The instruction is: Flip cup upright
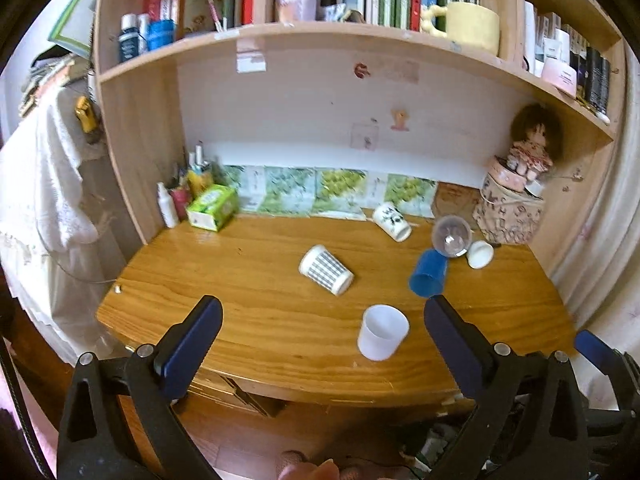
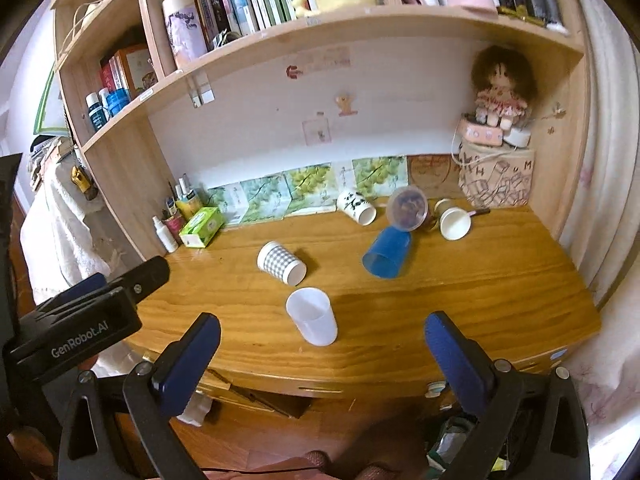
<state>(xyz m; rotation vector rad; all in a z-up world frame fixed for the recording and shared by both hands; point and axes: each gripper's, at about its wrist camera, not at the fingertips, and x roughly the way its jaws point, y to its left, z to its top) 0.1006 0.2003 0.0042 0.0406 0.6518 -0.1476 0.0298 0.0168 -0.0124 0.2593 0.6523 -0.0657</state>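
Checked cup [image 2: 281,266] lies on side, desk [image 2: 480,300] centre, mouth toward 5 o'clock — white cup [image 2: 313,315] upright nearby. Both grippers, left [image 1: 323,322] and right [image 2: 322,339], fingers apart, empty. Advice: grasp across wall, rotate slowly — avoid blue cup [image 2: 387,253] at 3 o'clock.

1. Your left gripper [image 1: 323,320] and right gripper [image 2: 322,336]: dark blue pads on black frames.
2. Nearest cup [image 1: 383,332]: plain translucent white.
3. Checked cup [image 1: 326,269]: white with a grey grid.
4. Blue cup [image 1: 428,273]: solid bright blue.
5. Far cup [image 1: 392,216]: white with dark ink-style markings.
6. Clear cup [image 1: 452,236]: see-through, faintly purple.
7. Desk [image 1: 260,300]: honey-orange wood grain.
8. Tissue box [image 1: 212,206]: lime green and white.
9. Mug [image 1: 472,26] on the shelf: pale yellow.
10. Doll [image 2: 502,84]: brown hair, pink floral dress.
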